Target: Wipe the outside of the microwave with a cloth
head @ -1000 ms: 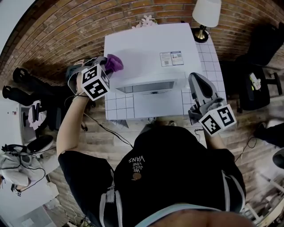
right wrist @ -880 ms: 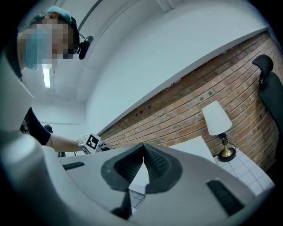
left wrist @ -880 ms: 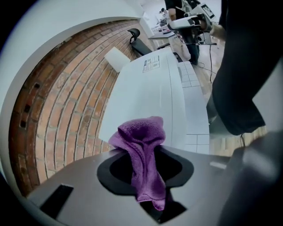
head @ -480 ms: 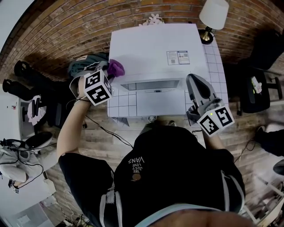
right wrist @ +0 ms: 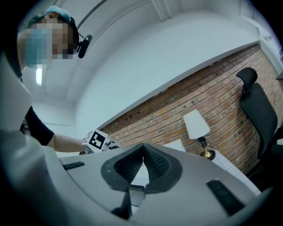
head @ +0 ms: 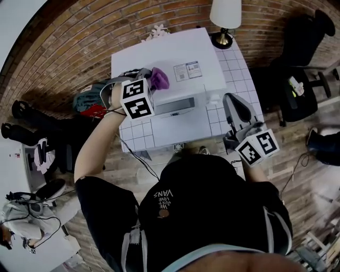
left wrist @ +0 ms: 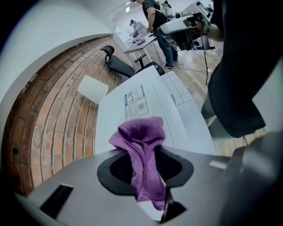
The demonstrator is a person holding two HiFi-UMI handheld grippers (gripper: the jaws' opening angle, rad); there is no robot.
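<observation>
The white microwave (head: 170, 53) stands on a white tiled table (head: 135, 139); its top shows again in the left gripper view (left wrist: 110, 119). My left gripper (head: 151, 79) is shut on a purple cloth (head: 159, 78), which lies on the microwave's top close to the front edge, left of a printed label (head: 189, 70). In the left gripper view the cloth (left wrist: 141, 145) bunches up between the jaws of that gripper (left wrist: 143, 165). My right gripper (head: 232, 101) hangs off the microwave's right side, shut with nothing in it; its jaws (right wrist: 142, 150) meet and point up.
A lamp (head: 225, 16) with a white shade stands at the table's back right corner. A black chair (head: 297, 79) is to the right. A heap of clothing (head: 87, 98) lies left of the table. A cable (head: 139, 159) trails from the table's front.
My left gripper has carried the purple cloth from the microwave's left edge rightwards onto its top. The right gripper has stayed about where it was.
</observation>
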